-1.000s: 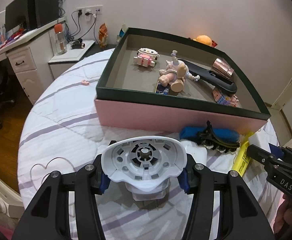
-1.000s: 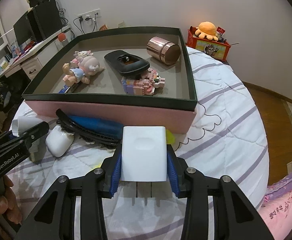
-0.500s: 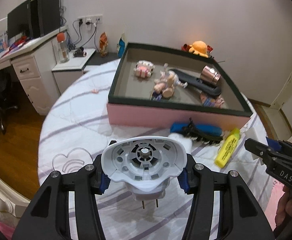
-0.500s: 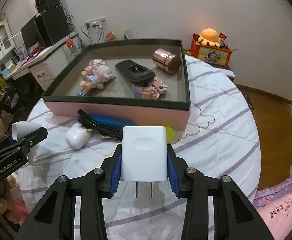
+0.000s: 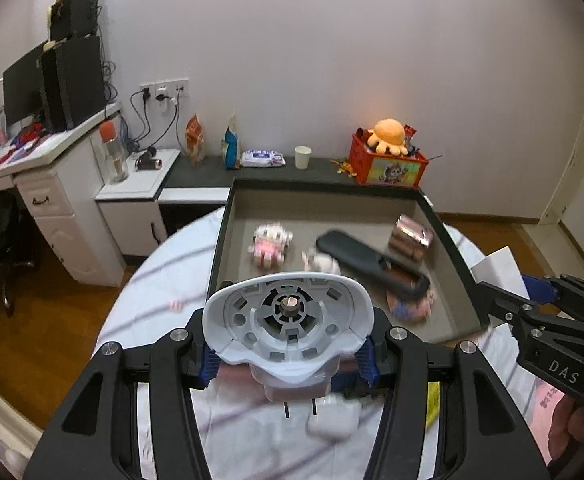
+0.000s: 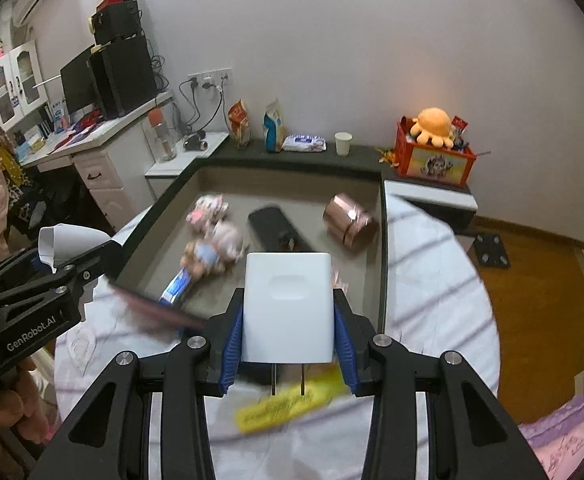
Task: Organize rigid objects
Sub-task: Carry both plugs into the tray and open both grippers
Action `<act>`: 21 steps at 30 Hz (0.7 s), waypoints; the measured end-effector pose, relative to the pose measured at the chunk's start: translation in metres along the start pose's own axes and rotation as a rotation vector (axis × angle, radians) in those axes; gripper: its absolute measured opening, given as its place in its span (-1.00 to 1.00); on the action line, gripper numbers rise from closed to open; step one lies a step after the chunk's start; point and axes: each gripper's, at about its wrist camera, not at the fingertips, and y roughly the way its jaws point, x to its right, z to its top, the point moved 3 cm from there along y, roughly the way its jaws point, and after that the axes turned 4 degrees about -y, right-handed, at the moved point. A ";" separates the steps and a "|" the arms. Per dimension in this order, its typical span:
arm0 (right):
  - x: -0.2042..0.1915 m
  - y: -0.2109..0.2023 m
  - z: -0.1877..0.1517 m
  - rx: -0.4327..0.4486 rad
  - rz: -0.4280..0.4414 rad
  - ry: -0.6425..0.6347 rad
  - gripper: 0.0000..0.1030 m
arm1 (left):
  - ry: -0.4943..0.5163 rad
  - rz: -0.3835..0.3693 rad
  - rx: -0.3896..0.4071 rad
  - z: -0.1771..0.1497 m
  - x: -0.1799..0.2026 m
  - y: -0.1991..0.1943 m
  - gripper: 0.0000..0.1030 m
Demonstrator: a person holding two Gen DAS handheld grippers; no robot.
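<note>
My left gripper (image 5: 287, 354) is shut on a white plug-in device (image 5: 287, 320) with a round ribbed face and two prongs below. My right gripper (image 6: 287, 334) is shut on a white square charger (image 6: 287, 306), prongs pointing down. Both are held up above the bed, in front of the dark-rimmed box (image 5: 452, 264) (image 6: 382, 248). In the box lie toy figures (image 6: 211, 240), a black case (image 5: 372, 262) and a copper tin (image 6: 350, 224). On the bedspread below lie a white earbud case (image 5: 334, 420) and a yellow tube (image 6: 292, 402).
The round bed has a white, purple-striped cover (image 6: 432, 280). A white desk with monitor and speakers (image 5: 63, 88) stands at the left. Behind the box a dark shelf carries snack bags, a paper cup (image 5: 302, 157) and a red box with an orange plush (image 5: 388, 156). Wooden floor surrounds the bed.
Both grippers have risen with their chargers still held. The box and bed now look smaller and lower in both views, and more of the room shows.
</note>
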 end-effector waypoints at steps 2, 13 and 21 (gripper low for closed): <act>0.003 0.012 0.010 -0.007 0.001 0.002 -0.21 | 0.007 0.001 -0.002 0.008 0.001 0.009 0.04; 0.021 0.083 0.027 -0.101 -0.005 0.022 -0.21 | 0.026 0.013 -0.097 0.021 0.012 0.083 0.04; 0.025 0.106 0.018 -0.144 -0.005 0.032 -0.20 | 0.039 0.030 -0.135 0.014 0.016 0.104 0.06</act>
